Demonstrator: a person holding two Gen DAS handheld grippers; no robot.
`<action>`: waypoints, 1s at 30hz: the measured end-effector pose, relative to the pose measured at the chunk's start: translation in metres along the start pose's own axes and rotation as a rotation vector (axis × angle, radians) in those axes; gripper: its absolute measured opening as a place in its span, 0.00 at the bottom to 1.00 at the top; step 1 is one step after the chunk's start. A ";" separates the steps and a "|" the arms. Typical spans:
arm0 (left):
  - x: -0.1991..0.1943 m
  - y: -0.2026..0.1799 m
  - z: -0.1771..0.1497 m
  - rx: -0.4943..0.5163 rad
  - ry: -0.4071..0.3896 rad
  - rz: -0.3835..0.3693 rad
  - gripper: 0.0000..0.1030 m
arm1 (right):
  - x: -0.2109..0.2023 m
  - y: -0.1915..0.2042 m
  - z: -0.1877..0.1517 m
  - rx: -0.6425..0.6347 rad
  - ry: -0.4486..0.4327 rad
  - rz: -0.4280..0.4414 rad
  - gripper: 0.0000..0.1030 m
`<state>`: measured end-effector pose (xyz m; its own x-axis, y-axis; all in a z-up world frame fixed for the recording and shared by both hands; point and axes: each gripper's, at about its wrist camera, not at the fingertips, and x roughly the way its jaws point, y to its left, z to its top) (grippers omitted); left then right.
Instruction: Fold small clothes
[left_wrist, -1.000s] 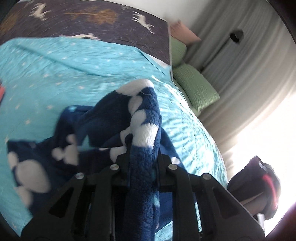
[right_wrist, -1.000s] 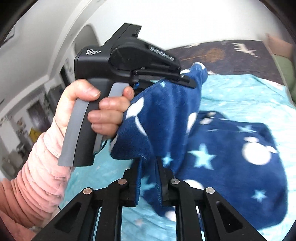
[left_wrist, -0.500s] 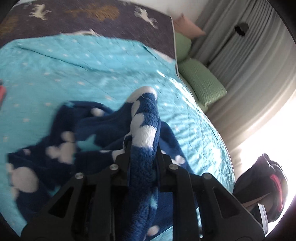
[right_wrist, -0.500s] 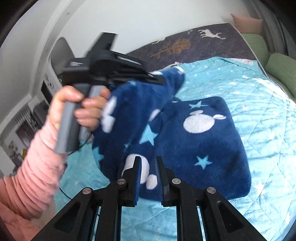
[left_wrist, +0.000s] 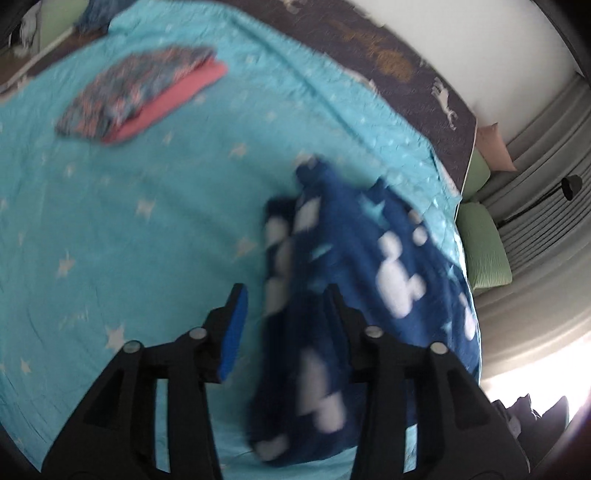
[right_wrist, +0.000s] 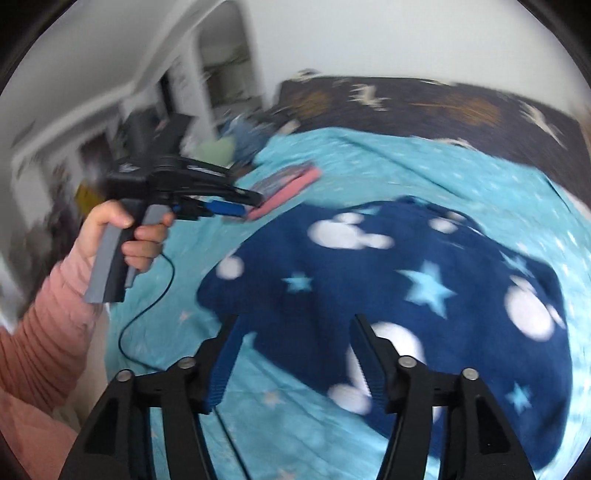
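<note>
Both tongs are opening: the left tongs (left_wrist: 284, 306) have blue fleece (left_wrist: 354, 266) hanging loose between their spread pads, and the right tongs (right_wrist: 291, 347) gape above it, pinching nothing. The fleece, navy with white mouse heads and pale stars, lies folded on the bed (right_wrist: 461, 173), near a folded pile (left_wrist: 144, 96).

Legible text, labels, brands, numbers, signs: none in either view. Left gripper (right_wrist: 236, 201), seen from the right wrist camera, carries a pale mark on its black housing, too blurred to read; navy fleece garment (right_wrist: 388, 288) and dark bed cover (left_wrist: 406, 77) bear only pictorial motifs, no lettering
</note>
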<state>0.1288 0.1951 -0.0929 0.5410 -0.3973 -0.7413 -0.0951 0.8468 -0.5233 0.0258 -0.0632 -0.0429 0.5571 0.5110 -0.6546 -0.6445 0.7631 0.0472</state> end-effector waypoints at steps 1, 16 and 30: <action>0.002 0.003 -0.002 -0.008 0.013 -0.014 0.47 | 0.009 0.014 0.003 -0.063 0.017 -0.010 0.68; 0.007 0.030 0.025 -0.008 -0.012 -0.145 0.59 | 0.136 0.120 -0.003 -0.521 0.154 -0.385 0.77; 0.045 0.014 0.045 -0.042 0.140 -0.365 0.80 | 0.107 0.070 0.042 -0.114 0.079 -0.220 0.19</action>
<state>0.1893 0.2045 -0.1146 0.4266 -0.7162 -0.5523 0.0468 0.6273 -0.7774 0.0627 0.0615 -0.0783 0.6504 0.3018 -0.6971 -0.5701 0.8004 -0.1854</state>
